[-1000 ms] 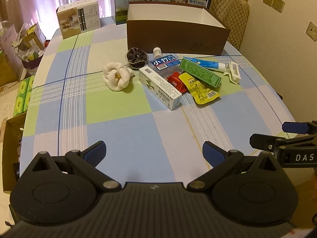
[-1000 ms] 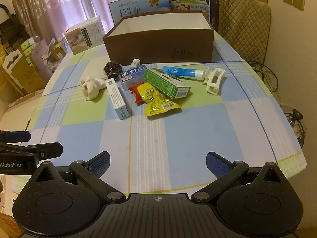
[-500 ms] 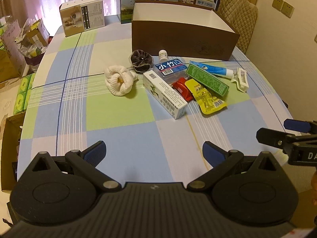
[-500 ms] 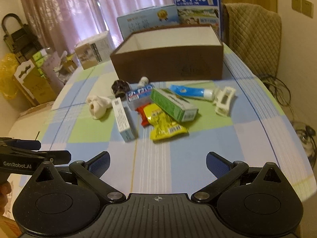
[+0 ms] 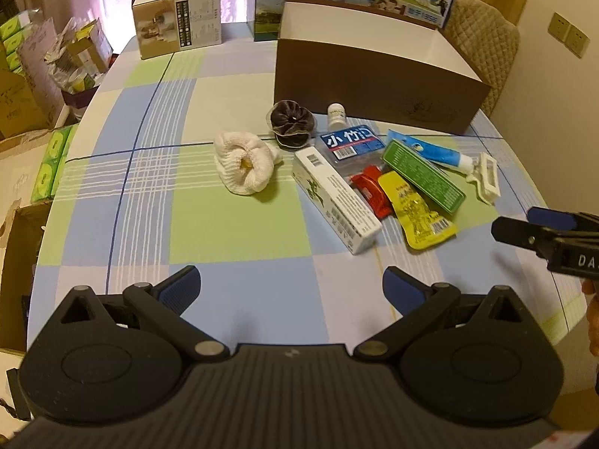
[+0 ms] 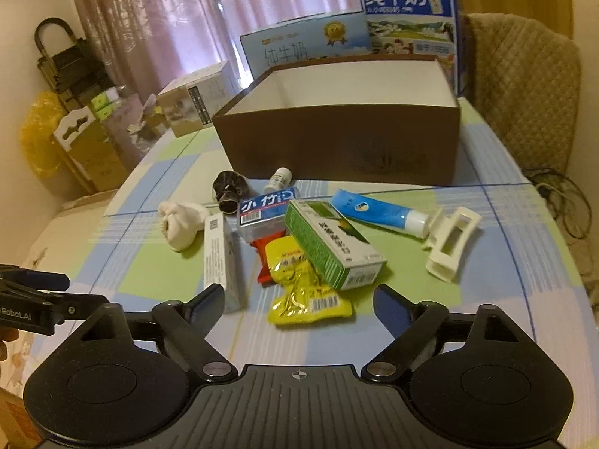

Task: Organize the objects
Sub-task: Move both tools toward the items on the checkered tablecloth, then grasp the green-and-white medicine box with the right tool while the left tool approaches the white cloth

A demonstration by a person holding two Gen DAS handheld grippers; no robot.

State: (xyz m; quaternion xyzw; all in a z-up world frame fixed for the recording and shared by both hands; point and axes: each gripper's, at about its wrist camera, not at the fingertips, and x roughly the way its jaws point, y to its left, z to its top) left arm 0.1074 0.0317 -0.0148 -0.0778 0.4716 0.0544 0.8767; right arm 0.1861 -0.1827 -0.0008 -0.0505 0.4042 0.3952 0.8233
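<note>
A cluster lies on the checked table in front of an open brown box (image 6: 337,142): yellow packet (image 6: 303,288), green box (image 6: 333,249), long white box (image 6: 221,258), red packet (image 6: 262,258), blue tube (image 6: 378,213), white claw clip (image 6: 451,243), blue-labelled case (image 6: 265,209), white sock roll (image 5: 245,166), dark scrunchie (image 5: 292,121) and small bottle (image 5: 336,114). My right gripper (image 6: 299,301) hangs over the cluster's near edge, jaws closing. The yellow packet's near end shows between them, untouched. My left gripper (image 5: 292,286) stands open over bare cloth, short of the long white box (image 5: 335,202).
Two milk cartons (image 6: 410,26) stand behind the brown box, a beige carton (image 5: 178,20) at the back left. A quilted chair (image 6: 524,86) is at the back right. Cardboard boxes (image 5: 22,104) crowd the floor left of the table.
Both grippers have come forward toward the cluster, the right one farther, down to the yellow packet. The right jaws stand narrower than before. No object has moved.
</note>
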